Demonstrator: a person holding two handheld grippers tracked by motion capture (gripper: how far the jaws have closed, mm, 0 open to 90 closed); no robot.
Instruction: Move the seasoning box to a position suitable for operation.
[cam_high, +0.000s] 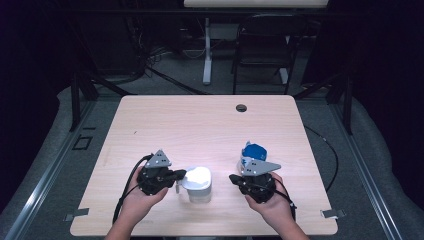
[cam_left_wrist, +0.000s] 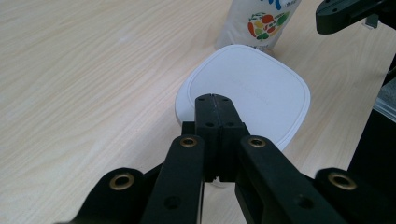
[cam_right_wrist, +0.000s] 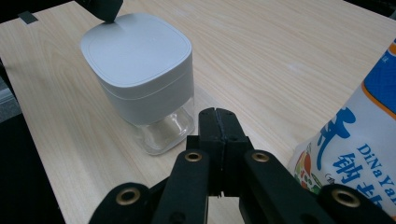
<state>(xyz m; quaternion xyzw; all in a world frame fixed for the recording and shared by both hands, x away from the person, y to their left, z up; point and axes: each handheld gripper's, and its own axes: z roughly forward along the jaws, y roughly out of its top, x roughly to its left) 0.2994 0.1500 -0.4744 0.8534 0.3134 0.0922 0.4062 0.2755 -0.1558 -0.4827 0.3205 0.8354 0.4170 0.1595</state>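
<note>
The container (cam_high: 199, 184) is a small jar with rounded corners: a white lid with a flat top and a broad white band, and below it a clear glass body that looks empty in the right gripper view (cam_right_wrist: 140, 77). It stands upright on the desk (cam_high: 200, 125), near the front edge, between the two grippers. The left gripper (cam_high: 181, 175) has its jaws fully closed with nothing between them, and its tip is just over the left edge of the lid (cam_left_wrist: 247, 93); whether it touches cannot be told. The right gripper (cam_high: 233, 178) is also fully closed and empty, apart from the container on its other side. Just behind the right gripper stands a white and blue bag (cam_high: 252, 152) with blue letters and a picture of vegetables. The desk is of light wood with a round cable hole (cam_high: 241, 107) near the far edge. Behind it the room is dark, with a grey floor and a black chair (cam_high: 262, 45)
</note>
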